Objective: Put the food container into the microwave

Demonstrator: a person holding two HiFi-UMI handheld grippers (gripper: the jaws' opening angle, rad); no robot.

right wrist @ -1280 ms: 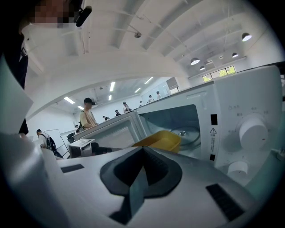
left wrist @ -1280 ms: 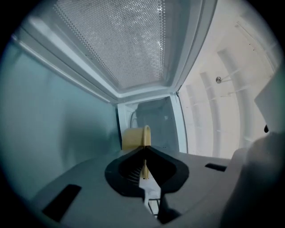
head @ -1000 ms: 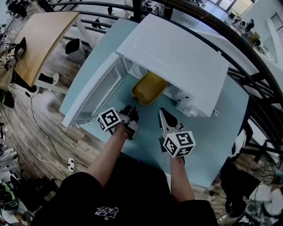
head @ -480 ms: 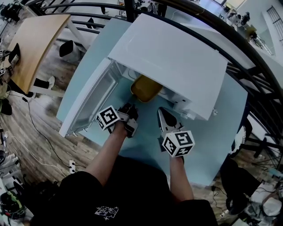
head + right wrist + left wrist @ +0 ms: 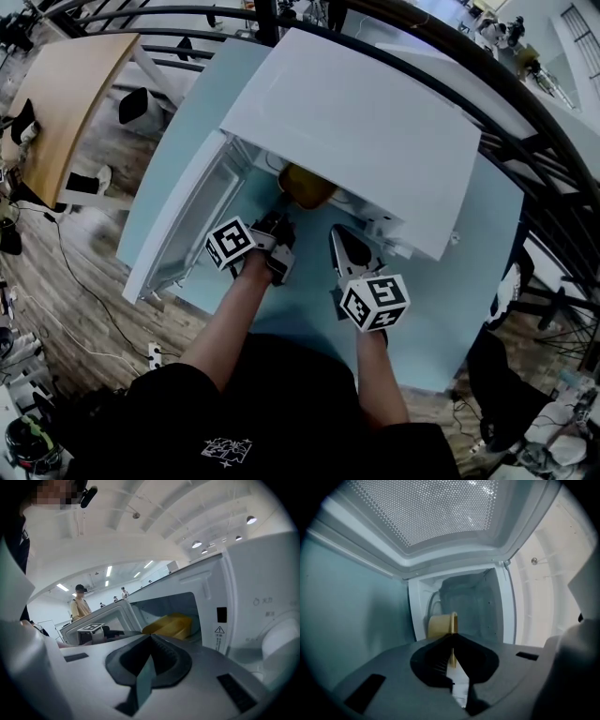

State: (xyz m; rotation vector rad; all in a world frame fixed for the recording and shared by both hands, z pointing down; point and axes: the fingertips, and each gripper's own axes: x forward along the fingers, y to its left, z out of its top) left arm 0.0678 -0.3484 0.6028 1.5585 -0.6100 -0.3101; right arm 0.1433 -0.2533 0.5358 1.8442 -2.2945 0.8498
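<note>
Left gripper [image 5: 451, 637] clamps the container [image 5: 440, 625] rim at the microwave [image 5: 356, 122] front edge; release too soon and you may tip it out. Right gripper [image 5: 150, 637] is closed, empty.

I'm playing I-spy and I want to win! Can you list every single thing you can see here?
microwave: one, white, on the table, door swung open to the left
container: one, yellow, in the microwave's opening
table: one, pale blue, under the microwave
desk: one, wooden, far left
left gripper: one, black with a marker cube, shut on the container's rim
right gripper: one, black with a marker cube, shut and empty, above the table in front of the microwave
</note>
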